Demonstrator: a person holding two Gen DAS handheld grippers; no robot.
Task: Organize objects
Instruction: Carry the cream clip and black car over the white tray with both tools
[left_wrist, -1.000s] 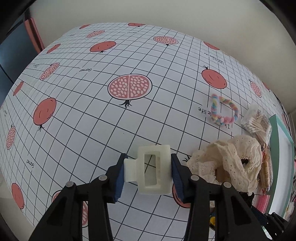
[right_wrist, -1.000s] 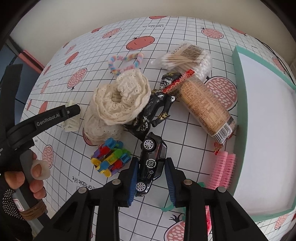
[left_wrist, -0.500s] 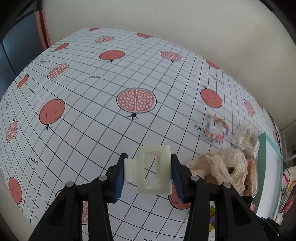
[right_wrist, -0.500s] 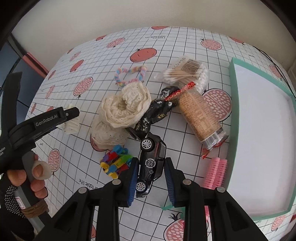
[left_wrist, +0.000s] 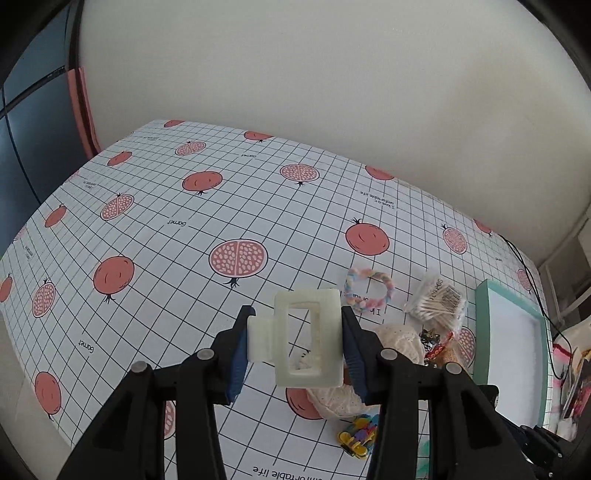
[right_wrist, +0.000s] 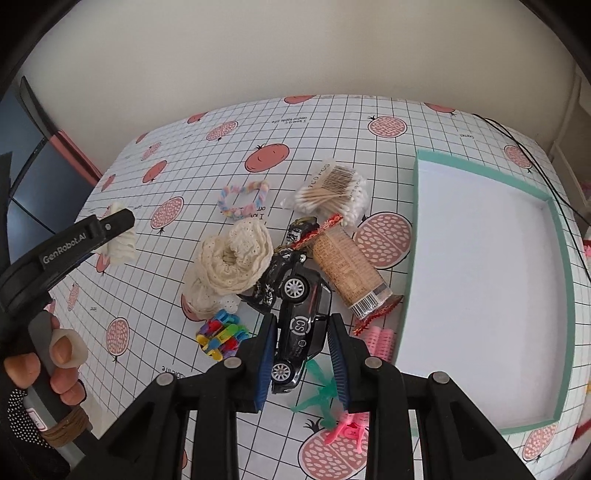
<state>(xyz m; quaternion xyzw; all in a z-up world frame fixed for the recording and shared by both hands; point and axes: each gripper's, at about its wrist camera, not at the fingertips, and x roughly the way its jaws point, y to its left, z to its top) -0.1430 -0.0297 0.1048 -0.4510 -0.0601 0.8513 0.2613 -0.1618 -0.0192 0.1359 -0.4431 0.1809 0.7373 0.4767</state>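
The left claw (left_wrist: 295, 347) is clamped on a cream-white plastic hair clip (left_wrist: 306, 338), a boxy rectangular frame with an open window through its middle and a small block jutting from one side. Its blue pads press the clip's 2 sides, and the clip is held up off the desk (left_wrist: 155, 236), which wears a white grid cloth printed with pomegranates.

The right claw (right_wrist: 301, 356) grips a glossy black toy car (right_wrist: 301, 325) with silver wheels and a white "CS" badge on its body. The car's front end points toward the pile: a cream lace scrunchie (right_wrist: 232, 264), a pack of cotton swabs (right_wrist: 332, 194), a pastel braided hair tie (right_wrist: 243, 199) and a clump of bright little clips (right_wrist: 219, 334).

A teal-rimmed tray (right_wrist: 417, 236) with a white floor sits at the right of the desk.
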